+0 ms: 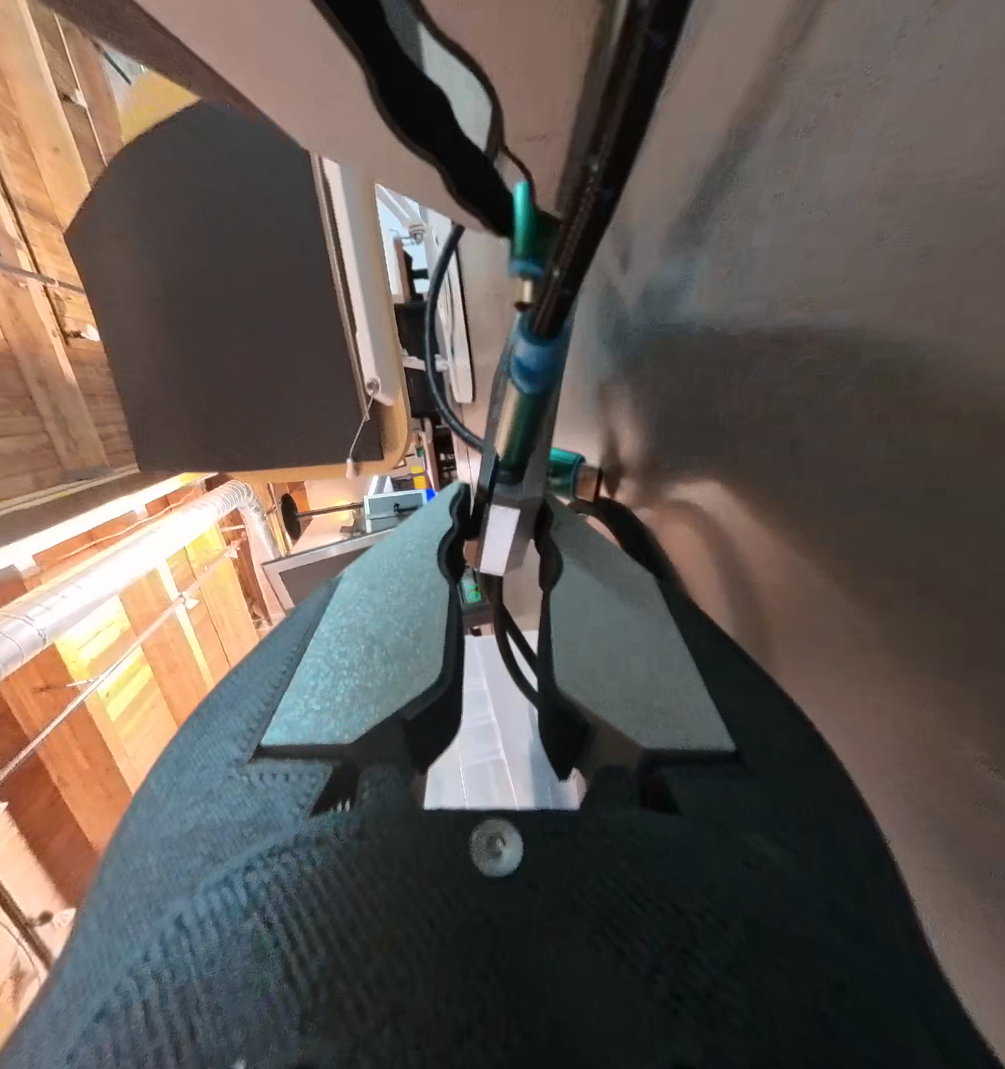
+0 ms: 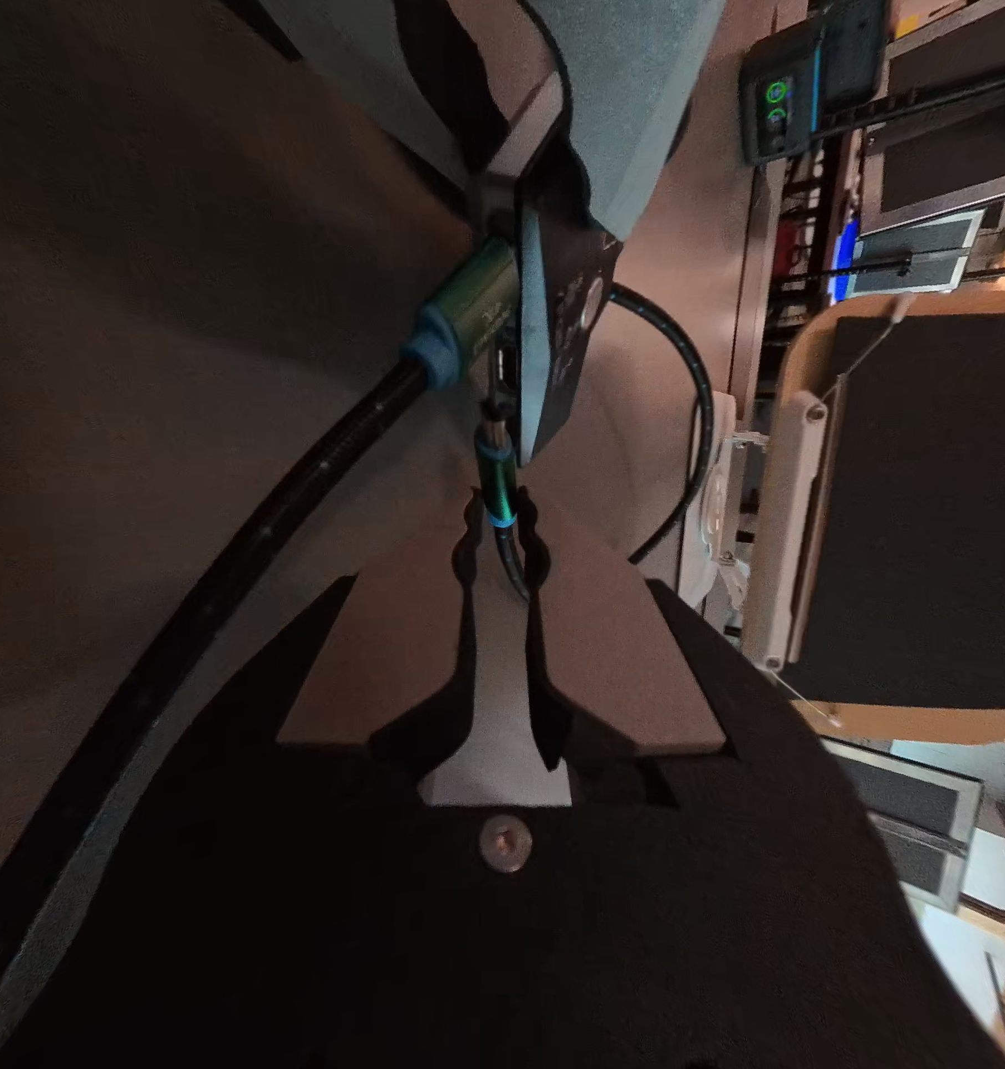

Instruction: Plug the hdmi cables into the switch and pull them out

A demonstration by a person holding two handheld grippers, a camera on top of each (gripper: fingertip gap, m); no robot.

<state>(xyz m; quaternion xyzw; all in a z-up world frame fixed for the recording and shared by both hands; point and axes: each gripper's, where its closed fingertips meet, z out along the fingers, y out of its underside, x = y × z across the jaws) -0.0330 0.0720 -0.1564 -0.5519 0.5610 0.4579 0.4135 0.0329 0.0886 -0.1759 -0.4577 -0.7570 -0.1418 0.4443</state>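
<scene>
My left gripper (image 1: 503, 520) is shut on the small grey switch (image 1: 503, 541), held edge-on above the brown table (image 1: 835, 289). A green hdmi plug with a blue collar (image 1: 520, 399) sits in the switch, and another green plug (image 1: 566, 463) sticks out on its right. My right gripper (image 2: 501, 520) is shut on a thin green hdmi plug (image 2: 497, 480). Its gold tip lies just below the switch (image 2: 546, 347), beside an open port and apart from it. The thick plugged-in plug (image 2: 471, 312) trails a black braided cable (image 2: 257, 520). The held plug also shows in the left wrist view (image 1: 526, 231).
A black cable (image 2: 693, 376) loops off the switch's right side. A dark panel in a beige frame (image 1: 216, 301) stands past the table edge, also in the right wrist view (image 2: 922, 509). A wooden wall and silver duct (image 1: 83, 601) are on the left. A small device with green lights (image 2: 777, 104) is beyond.
</scene>
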